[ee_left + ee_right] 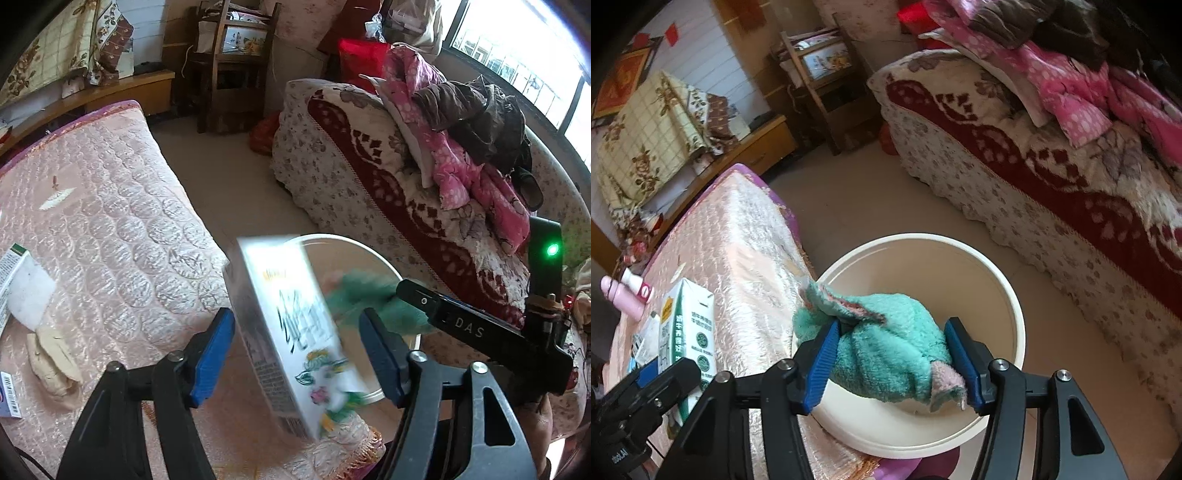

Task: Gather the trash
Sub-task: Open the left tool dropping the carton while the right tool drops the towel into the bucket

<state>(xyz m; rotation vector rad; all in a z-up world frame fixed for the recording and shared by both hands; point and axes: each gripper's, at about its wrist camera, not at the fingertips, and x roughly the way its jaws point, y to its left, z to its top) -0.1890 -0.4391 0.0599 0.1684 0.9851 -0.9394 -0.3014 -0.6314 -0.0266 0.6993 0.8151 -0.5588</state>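
A white milk carton (295, 332) with green writing and flowers is blurred and tilted between the fingers of my left gripper (297, 354). The jaws stand wide and do not touch it. It hangs at the near rim of a cream bin (369, 254). The carton also shows in the right wrist view (689, 332) beside the left gripper. My right gripper (892, 365) is shut on a teal towel (886, 347) with pink trim, held over the cream bin (1008, 295). The towel shows blurred in the left wrist view (354, 295).
A pink quilted mattress (110, 221) holds a white pad (29, 295), a beige crumpled wad (51, 362) and small boxes at its left edge. Pink bottles (628, 291) lie on it. A floral bed (369, 166) with piled clothes stands right. Bare floor lies between.
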